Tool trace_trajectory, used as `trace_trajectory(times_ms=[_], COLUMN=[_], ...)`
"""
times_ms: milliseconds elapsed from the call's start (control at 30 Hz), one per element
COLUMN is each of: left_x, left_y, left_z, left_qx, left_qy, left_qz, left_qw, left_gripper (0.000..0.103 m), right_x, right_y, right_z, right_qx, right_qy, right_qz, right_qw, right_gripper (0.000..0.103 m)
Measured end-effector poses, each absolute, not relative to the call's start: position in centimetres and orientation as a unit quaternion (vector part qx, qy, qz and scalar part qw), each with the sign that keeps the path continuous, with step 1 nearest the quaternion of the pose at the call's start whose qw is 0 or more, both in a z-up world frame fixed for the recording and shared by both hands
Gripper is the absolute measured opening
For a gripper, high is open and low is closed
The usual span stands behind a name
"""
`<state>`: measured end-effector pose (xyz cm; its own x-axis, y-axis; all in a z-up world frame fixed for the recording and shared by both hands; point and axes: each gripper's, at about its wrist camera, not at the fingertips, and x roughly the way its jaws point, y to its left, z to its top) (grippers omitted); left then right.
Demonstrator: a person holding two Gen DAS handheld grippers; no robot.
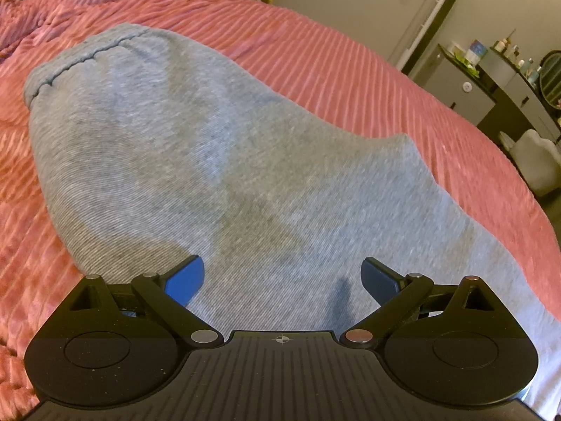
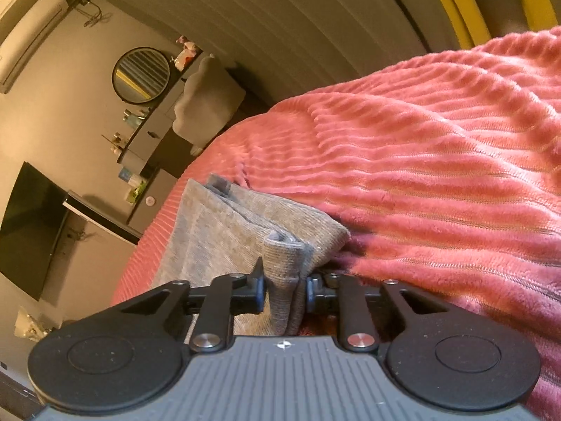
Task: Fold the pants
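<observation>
The grey sweatpants (image 1: 210, 161) lie on the bed, spread over a pink ribbed blanket (image 1: 368, 70). In the left wrist view their long axis runs straight away from the camera: the near cloth passes under the left gripper (image 1: 283, 275), and the gathered, stitched band (image 1: 80, 59), a waistband or a cuff, I cannot tell which, sits at the far end, up and to the left. The cloth widens toward the near right, where one edge trails off toward the side of the bed.

The left gripper is released, its blue pads (image 1: 186, 280) spread wide with nothing between them, hovering just above or resting lightly on the near part of the sweatpants; contact cannot be told from this view.

The right gripper (image 2: 284, 289) is clenched on a bunched, doubled edge of the sweatpants (image 2: 224, 231). Several layers stand up between its pads, and the rest of the garment stretches away to the upper left toward the edge of the bed, with the blanket (image 2: 438, 175) on its right.

So the right gripper already owns one end, and the fold likely turns on carrying that end along the long axis toward the opposite end. The left gripper, empty and sitting over the middle stretch, is the one better placed to pin the cloth or take a second corner.
</observation>
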<state>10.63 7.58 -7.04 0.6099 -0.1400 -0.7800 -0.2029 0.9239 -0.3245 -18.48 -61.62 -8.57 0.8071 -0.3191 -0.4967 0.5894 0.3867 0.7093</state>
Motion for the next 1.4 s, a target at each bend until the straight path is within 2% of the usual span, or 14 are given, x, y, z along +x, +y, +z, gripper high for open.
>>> trace_trajectory(times_ms=[333, 467, 933, 1400], left_x=[10.6, 10.7, 10.8, 10.0], left_y=[7.6, 7.5, 7.0, 7.8], left_z=[-7.1, -7.1, -7.3, -6.8], left_qx=[-0.193, -0.187, -0.165, -0.194], left_qy=[0.441, 0.443, 0.446, 0.443], left_qz=[0.016, 0.015, 0.011, 0.001], left_qw=[0.876, 0.877, 0.88, 0.875], left_gripper=[0.099, 0.099, 0.099, 0.099], right_x=[-18.5, -17.8, -18.1, -16.7], right_y=[-60.4, -60.7, -60.8, -57.6], right_z=[-6.8, -7.6, -8.4, -1.6], right_qx=[0.474, 0.479, 0.5, 0.438], right_qy=[0.126, 0.156, 0.144, 0.123], right_qz=[-0.281, -0.298, -0.305, -0.289], right_qw=[0.825, 0.811, 0.798, 0.842], right_gripper=[0.013, 0.013, 0.014, 0.012])
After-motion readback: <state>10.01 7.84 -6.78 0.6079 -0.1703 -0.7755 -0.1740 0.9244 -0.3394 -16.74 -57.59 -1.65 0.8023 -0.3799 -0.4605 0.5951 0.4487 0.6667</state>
